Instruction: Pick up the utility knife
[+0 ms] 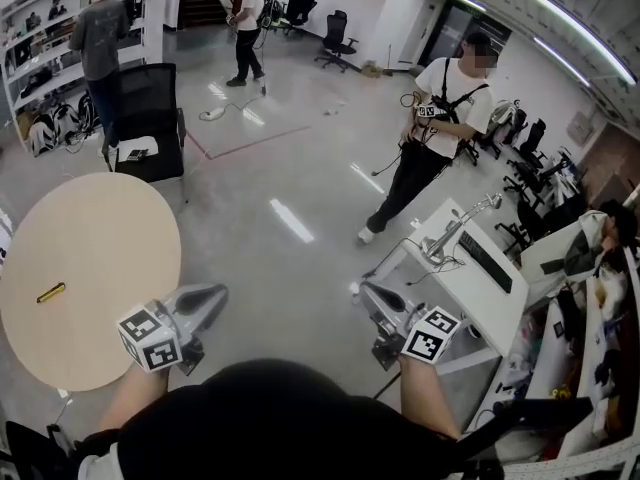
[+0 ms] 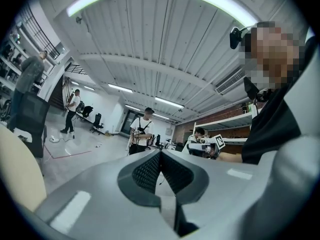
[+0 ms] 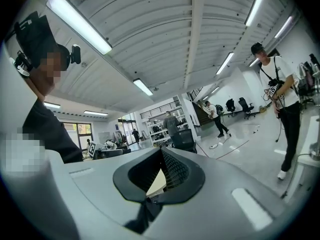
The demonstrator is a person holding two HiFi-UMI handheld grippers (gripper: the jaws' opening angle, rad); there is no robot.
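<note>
head view: the knife (image 1: 51, 292), a small yellow bar, lies flat on the round table (image 1: 100, 228), on the table's left part and a little back from its rim. the left gripper (image 1: 214, 296) hangs just off the table's near right edge, over the grey floor, its marker cube lapping the rim in the picture. its jaws are pressed together, pointing away from the table, and the knife is well apart from them, off to their left across the tabletop. the right gripper (image 1: 367, 291) is farther from the table, past the left one, jaws also pressed together. a black chair (image 1: 148, 118) stands at the table's far side, and a person in a white shirt (image 1: 440, 108) stands well beyond it on the open floor.

left gripper view: the left gripper (image 2: 160, 153) shows its two ribbed pads meeting at the tips, nothing between them. a curve of the table (image 2: 15, 179) sits at the far left, to the side of the jaws rather than ahead of them. the knife can't be made out here. the right gripper (image 2: 202, 146) shows on the side away from the table.

right gripper view: the right gripper (image 3: 161, 150) has its tips closed on each other, holding nothing. a pale beige sliver, likely the table, shows low behind the pads. the chair (image 3: 183, 139) shows just right of the jaws.
</note>
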